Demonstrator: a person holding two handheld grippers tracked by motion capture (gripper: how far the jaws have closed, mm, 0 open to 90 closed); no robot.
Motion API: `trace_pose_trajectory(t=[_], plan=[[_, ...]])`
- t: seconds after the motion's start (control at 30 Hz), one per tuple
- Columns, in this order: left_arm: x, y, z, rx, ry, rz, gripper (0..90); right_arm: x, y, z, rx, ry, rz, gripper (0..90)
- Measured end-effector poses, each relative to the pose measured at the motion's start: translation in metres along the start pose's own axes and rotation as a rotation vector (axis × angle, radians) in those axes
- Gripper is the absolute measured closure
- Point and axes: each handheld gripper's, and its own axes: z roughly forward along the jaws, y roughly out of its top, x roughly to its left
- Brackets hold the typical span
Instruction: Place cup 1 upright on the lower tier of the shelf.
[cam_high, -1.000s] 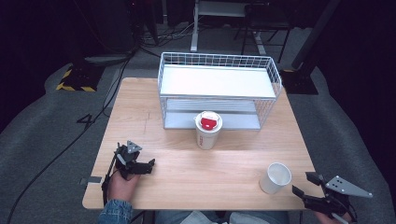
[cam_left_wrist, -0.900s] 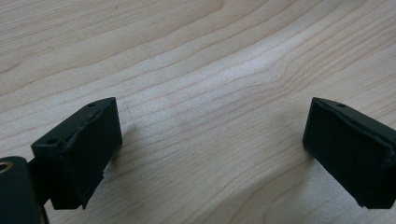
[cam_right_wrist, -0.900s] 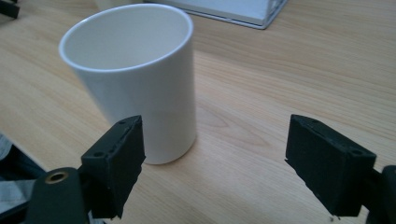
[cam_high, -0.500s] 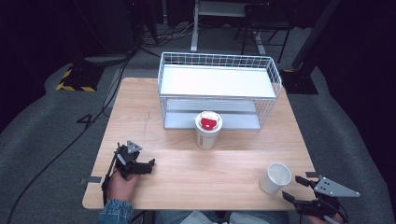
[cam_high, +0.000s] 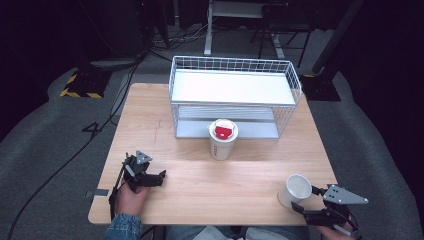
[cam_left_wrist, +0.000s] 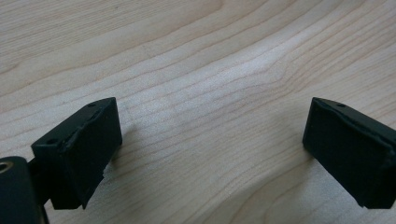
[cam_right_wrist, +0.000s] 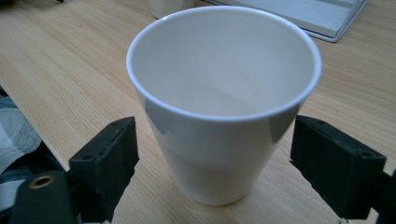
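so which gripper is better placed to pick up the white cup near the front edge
Right. The right gripper already has its open jaws on either side of the white cup, with a gap on each side. The left gripper sits at the table's far left corner, open over bare wood.

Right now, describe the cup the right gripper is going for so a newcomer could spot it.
Start at the wire rack on the wooden table, then go to the near right corner. The plain white cup stands there, open and lidless, unlike the lidded cup with the red top.
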Motion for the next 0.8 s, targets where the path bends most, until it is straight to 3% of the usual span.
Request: trace_pose_trajectory(t=[0.47, 0.8], plan=[[0.000, 0.000, 0.000, 0.000, 0.000, 0.000, 5.1, -0.002, -0.002, 0.029, 0.023, 0.004, 0.007, 15.2], [0.000, 0.000, 0.000, 0.000, 0.000, 0.000, 5.0, -0.001, -0.005, 0.030, 0.015, -0.006, 0.004, 22.1]])
